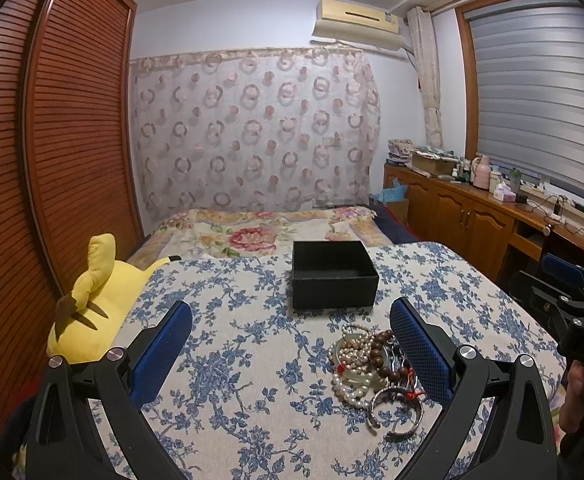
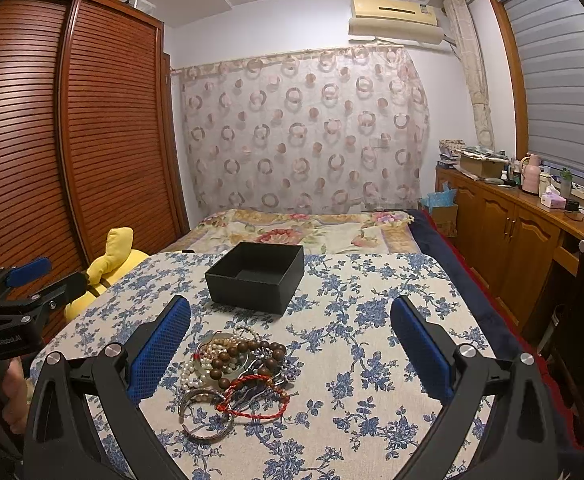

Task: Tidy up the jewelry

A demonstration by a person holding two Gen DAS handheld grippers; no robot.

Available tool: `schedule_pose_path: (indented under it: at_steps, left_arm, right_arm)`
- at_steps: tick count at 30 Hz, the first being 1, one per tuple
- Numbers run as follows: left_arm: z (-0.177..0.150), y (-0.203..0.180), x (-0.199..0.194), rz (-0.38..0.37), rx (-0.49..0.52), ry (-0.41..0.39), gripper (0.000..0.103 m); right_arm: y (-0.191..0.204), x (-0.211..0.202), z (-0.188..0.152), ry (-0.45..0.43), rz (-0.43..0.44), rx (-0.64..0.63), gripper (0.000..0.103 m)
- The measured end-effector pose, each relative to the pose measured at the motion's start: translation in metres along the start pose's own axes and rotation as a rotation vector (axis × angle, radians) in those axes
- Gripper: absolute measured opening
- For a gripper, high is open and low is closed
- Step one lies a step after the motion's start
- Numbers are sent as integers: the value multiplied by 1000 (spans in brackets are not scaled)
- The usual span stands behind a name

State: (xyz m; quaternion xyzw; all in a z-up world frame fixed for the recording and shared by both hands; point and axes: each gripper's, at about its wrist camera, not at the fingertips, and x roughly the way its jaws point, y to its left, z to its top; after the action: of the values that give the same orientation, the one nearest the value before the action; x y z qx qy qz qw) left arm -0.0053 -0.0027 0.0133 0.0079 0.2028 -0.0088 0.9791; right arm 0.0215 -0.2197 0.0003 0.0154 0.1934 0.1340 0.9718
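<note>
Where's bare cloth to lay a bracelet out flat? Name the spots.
Free cloth: the wide stretch of floral tablecloth right of the jewelry pile, and the patch left of the pile toward the yellow plush toy. Crowded: the tangled pile itself, and the narrow strip between it and the black box.

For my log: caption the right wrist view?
Open right tool above jewelry pile, empty black box behind.

- Black box (image 2: 256, 276): one, open-topped, on the floral cloth (image 2: 371, 320).
- Jewelry heap (image 2: 236, 376): one tangled pile; individual pieces too knotted for a firm count.
- Red cord bracelet (image 2: 258, 414): one.
- Yellow plush toy (image 1: 92, 304): one.
- Grippers: two, left gripper (image 1: 292, 352) and right gripper (image 2: 292, 350).
</note>
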Motion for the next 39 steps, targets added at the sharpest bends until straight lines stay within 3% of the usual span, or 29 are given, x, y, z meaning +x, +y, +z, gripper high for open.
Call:
schedule_pose_path:
  at_steps: [7, 15, 21, 33, 39]
  left_arm:
    - [-17, 1, 20, -40, 20, 86, 96]
    - [-48, -3, 47, -111, 45, 206, 96]
    - [-65, -18, 61, -168, 82, 276, 96]
    - [-87, -64, 87, -321, 181, 419, 96]
    - [-93, -79, 100, -357, 208, 462, 76]
  right_arm:
    - [-3, 7, -11, 55, 32, -18, 101]
    - [-14, 23, -32, 135, 64, -38, 86]
    - [-24, 36, -45, 202, 87, -36, 74]
    - [-33, 46, -62, 256, 85, -51, 69]
    - [-42, 47, -64, 262, 68, -40, 69]
